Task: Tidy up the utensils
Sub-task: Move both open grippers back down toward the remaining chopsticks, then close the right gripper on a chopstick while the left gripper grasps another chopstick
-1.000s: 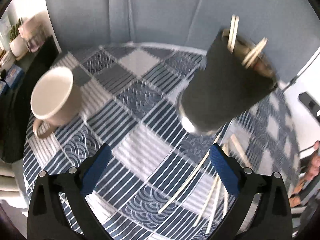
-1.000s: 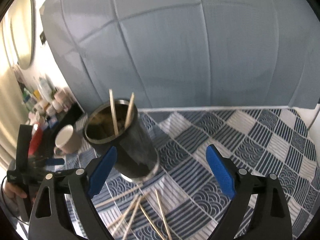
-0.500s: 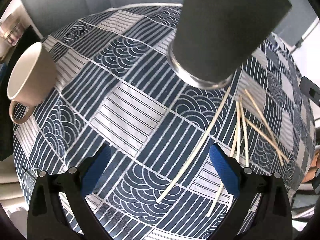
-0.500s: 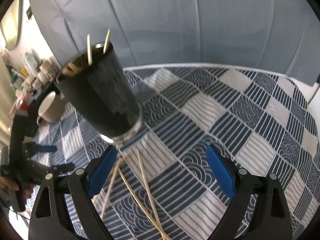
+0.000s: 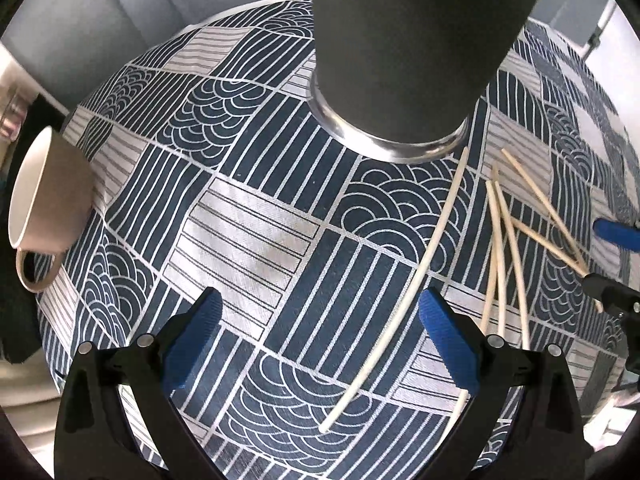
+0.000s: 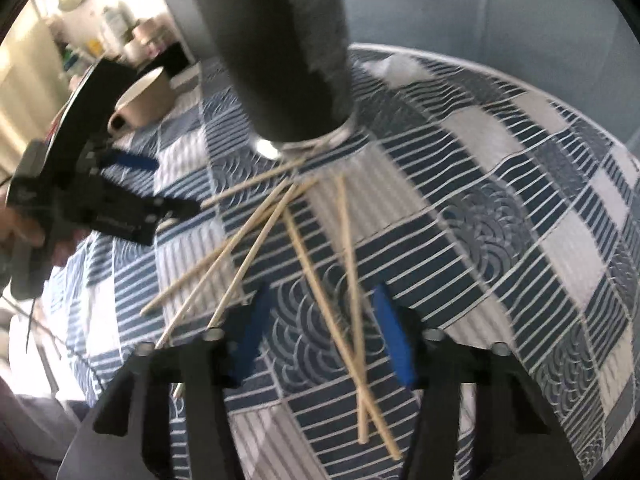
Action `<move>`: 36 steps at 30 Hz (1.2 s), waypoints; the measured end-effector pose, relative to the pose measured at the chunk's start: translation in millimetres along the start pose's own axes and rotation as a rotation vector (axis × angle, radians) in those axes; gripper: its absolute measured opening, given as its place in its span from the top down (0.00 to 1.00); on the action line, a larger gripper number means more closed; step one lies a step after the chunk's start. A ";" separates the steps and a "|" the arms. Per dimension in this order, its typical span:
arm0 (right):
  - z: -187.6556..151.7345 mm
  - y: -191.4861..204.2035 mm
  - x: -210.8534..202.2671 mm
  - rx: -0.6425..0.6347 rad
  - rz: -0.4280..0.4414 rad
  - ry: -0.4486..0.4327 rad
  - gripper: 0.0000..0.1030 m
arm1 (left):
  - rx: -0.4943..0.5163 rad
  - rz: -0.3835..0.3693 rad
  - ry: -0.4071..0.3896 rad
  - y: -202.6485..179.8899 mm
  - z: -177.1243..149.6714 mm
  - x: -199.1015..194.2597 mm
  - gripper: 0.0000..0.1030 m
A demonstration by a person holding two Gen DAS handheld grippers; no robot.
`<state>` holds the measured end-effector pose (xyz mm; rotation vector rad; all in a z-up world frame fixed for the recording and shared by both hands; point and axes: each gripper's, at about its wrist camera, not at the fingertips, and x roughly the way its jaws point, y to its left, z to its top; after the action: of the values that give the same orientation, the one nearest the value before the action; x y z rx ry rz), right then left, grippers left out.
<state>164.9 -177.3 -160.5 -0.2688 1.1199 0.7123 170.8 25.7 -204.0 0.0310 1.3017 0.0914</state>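
Right wrist view: two crossed chopsticks (image 6: 352,320) lie on the surface between the closing right fingers (image 6: 324,336), long axes running away toward the cup (image 6: 280,48); nothing gripped yet. Left fingers (image 5: 320,344) gape empty.

A round bench (image 5: 256,240) carries a cloth (image 5: 360,264) of dark blue and white patches — stripes in some, wave arcs in others. A cream mug (image 5: 48,196) stands at the bench's left edge, tilted by the lens, its handle toward the near side. Behind the bench's far edge hangs a grey-blue curtain (image 6: 500,20). Far left in the right wrist view — blurred shelves (image 6: 120,28) with small bottles and jars, too soft to name.
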 end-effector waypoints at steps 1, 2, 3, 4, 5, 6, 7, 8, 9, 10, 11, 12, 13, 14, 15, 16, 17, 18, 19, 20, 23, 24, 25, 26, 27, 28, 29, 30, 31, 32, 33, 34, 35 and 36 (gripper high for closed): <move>-1.1 1.6 2.2 -0.001 0.008 0.013 0.61 | 0.007 0.004 0.002 0.6 3.3 2.5 0.06; -1.7 3.0 4.6 -0.007 0.017 0.024 0.63 | 0.016 0.009 0.002 -1.2 4.3 4.3 0.06; -1.6 3.6 5.4 -0.012 0.026 0.027 0.66 | 0.022 0.008 -0.006 -2.3 4.9 4.2 0.06; -1.4 4.4 6.9 -0.017 0.038 0.034 0.68 | 0.025 0.010 -0.012 -3.1 7.0 4.6 0.06; -0.9 5.7 9.6 -0.026 0.040 0.043 0.69 | 0.024 0.012 -0.018 -2.8 7.9 4.3 0.06; 0.8 5.3 12.6 -0.030 0.036 0.055 0.70 | 0.017 0.008 -0.017 -2.7 9.1 4.9 0.06; 1.4 5.1 16.8 -0.032 0.031 0.073 0.71 | 0.010 0.005 -0.014 -5.4 10.4 4.5 0.06; 2.1 4.6 20.7 -0.031 0.022 0.089 0.72 | 0.007 0.006 -0.012 -5.0 11.4 5.0 0.05; 2.9 4.4 20.3 -0.033 0.024 0.080 0.73 | 0.002 0.001 -0.010 -4.8 12.4 5.7 0.05; 3.1 3.9 21.1 -0.031 0.023 0.087 0.76 | -0.002 -0.008 -0.010 -7.7 11.3 4.5 0.08; 3.6 3.5 21.2 -0.035 0.016 0.084 0.80 | -0.006 -0.026 -0.014 -6.5 10.8 2.6 0.14; 3.7 4.0 21.4 -0.049 -0.001 0.086 0.87 | -0.007 -0.052 -0.019 -5.4 8.8 3.4 0.17; 4.5 3.7 21.9 -0.062 -0.008 0.085 0.91 | -0.001 -0.056 -0.024 -4.9 5.0 2.0 0.21; 3.8 2.7 21.5 -0.069 -0.004 0.086 0.92 | 0.007 -0.059 -0.023 -6.3 3.8 0.7 0.26; 3.8 0.2 21.8 -0.066 0.000 0.086 0.94 | 0.007 -0.062 -0.014 -6.9 3.1 -0.2 0.28; 3.4 -1.7 21.7 -0.061 0.002 0.086 0.95 | 0.015 -0.064 -0.009 -8.6 3.7 -1.1 0.35; 3.2 -2.9 22.0 -0.059 0.004 0.087 0.95 | 0.039 -0.073 -0.008 -12.4 4.5 -3.1 0.45; 4.2 -5.3 23.3 -0.059 0.004 0.089 0.95 | 0.068 -0.083 -0.010 -17.1 4.7 -5.5 0.52; 3.9 -5.3 23.6 -0.058 0.005 0.094 0.95 | 0.085 -0.089 -0.009 -21.1 4.2 -7.2 0.70; 4.4 -6.2 25.3 -0.057 0.013 0.100 0.95 | 0.102 -0.106 0.000 -24.9 3.7 -8.7 0.92; 2.1 -3.5 23.4 -0.053 0.066 0.109 0.96 | 0.107 -0.136 0.019 -26.4 1.3 -10.0 0.93; 1.2 -1.8 20.8 -0.050 0.080 0.107 0.96 | 0.094 -0.150 0.032 -24.5 0.4 -10.4 0.93; 1.0 -1.4 18.3 -0.043 0.095 0.102 0.96 | 0.084 -0.164 0.045 -22.7 -0.9 -10.8 0.94; 1.0 -0.8 16.0 -0.037 0.108 0.095 0.96 | 0.077 -0.176 0.054 -20.3 -3.1 -12.2 0.95; 0.9 -1.3 11.8 -0.026 0.126 0.081 0.96 | 0.068 -0.190 0.064 -18.3 -5.8 -13.0 0.96; 1.0 -2.4 7.8 -0.014 0.138 0.067 0.96 | 0.056 -0.203 0.069 -15.8 -10.4 -12.9 0.96; 1.4 -3.7 5.7 -0.004 0.149 0.060 0.96 | 0.036 -0.223 0.076 -12.5 -14.9 -13.6 0.96; 2.1 -5.2 2.3 0.009 0.165 0.048 0.96 | 0.008 -0.251 0.082 -8.4 -18.7 -16.1 0.96; 2.5 -6.5 -0.6 0.017 0.173 0.038 0.96 | -0.011 -0.263 0.081 -5.1 -23.2 -18.0 0.96; 2.7 -7.8 -3.0 0.023 0.177 0.030 0.96 | -0.034 -0.268 0.080 -0.7 -25.4 -21.2 0.96; 2.9 -8.9 -5.6 0.029 0.182 0.025 0.96 | -0.058 -0.273 0.080 4.5 -27.0 -24.2 0.96; 3.1 -10.4 -7.4 0.037 0.189 0.018 0.96 | -0.083 -0.278 0.076 8.5 -30.0 -27.2 0.96; 3.3 -12.1 -8.9 0.048 0.191 0.015 0.95 | -0.102 -0.283 0.075 12.2 -31.8 -30.1 0.96; 3.6 -12.7 -9.9 0.053 0.194 0.013 0.95 | -0.117 -0.284 0.072 15.8 -33.9 -33.5 0.96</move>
<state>173.2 -188.7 -152.0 -0.1200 1.1856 0.8519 128.5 37.6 -179.7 -0.2582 1.3582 -0.0747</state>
